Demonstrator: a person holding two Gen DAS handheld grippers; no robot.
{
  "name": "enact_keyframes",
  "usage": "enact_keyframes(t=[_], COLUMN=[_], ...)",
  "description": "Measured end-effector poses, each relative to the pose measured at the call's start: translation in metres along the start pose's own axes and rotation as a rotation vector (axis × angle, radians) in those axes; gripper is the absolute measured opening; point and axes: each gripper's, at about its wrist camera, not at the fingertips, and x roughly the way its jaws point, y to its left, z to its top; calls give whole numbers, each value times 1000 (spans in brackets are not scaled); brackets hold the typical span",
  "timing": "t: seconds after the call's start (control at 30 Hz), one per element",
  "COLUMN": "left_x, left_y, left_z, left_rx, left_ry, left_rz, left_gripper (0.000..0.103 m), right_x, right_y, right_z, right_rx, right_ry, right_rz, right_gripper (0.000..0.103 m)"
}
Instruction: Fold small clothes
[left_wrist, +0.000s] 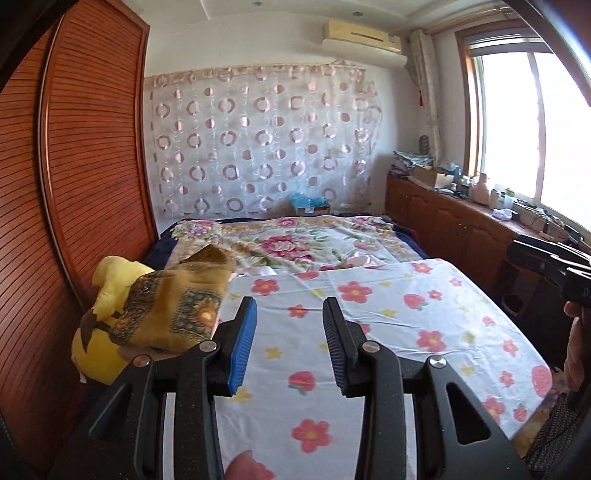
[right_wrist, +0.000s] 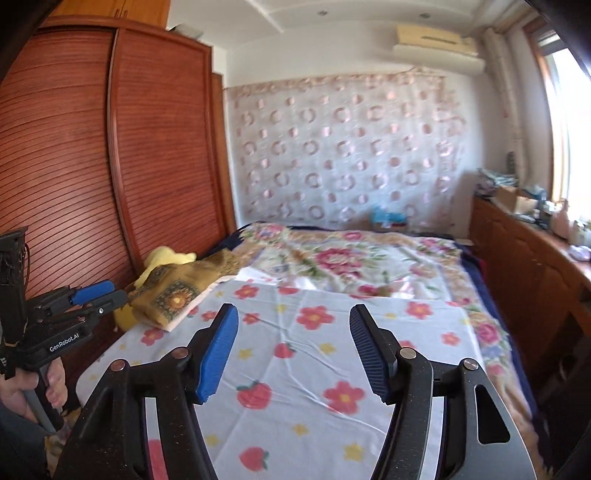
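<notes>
A mustard-brown patterned cloth (left_wrist: 173, 314) lies folded in a small heap at the left edge of the bed, on the white flowered sheet (left_wrist: 369, 332); it also shows in the right wrist view (right_wrist: 173, 295). My left gripper (left_wrist: 290, 306) is open and empty, held above the sheet just right of the cloth. My right gripper (right_wrist: 293, 314) is open and empty above the middle of the sheet (right_wrist: 314, 369). The left gripper also shows at the left of the right wrist view (right_wrist: 98, 293).
A yellow plush toy (left_wrist: 107, 295) sits behind the cloth against the wooden wardrobe (left_wrist: 74, 166). A rose-patterned blanket (left_wrist: 295, 240) covers the far bed. A cluttered wooden cabinet (left_wrist: 461, 206) runs under the window on the right.
</notes>
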Motion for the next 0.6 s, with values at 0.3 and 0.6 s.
enact_keyframes(t=[0.3,0.6], left_x=[-17,-19], left_y=[-21,-21], left_z=[9,11], left_rx=[-3,-9], left_ry=[-37,-41], left_rz=[-16,-1], left_gripper=[40,40], right_x=[-20,-22], right_y=[26,44], right_z=[-25,-31], right_rx=[59,72], right_ry=[-46,-58], right_rz=[-86,-104], right_gripper=[65,65])
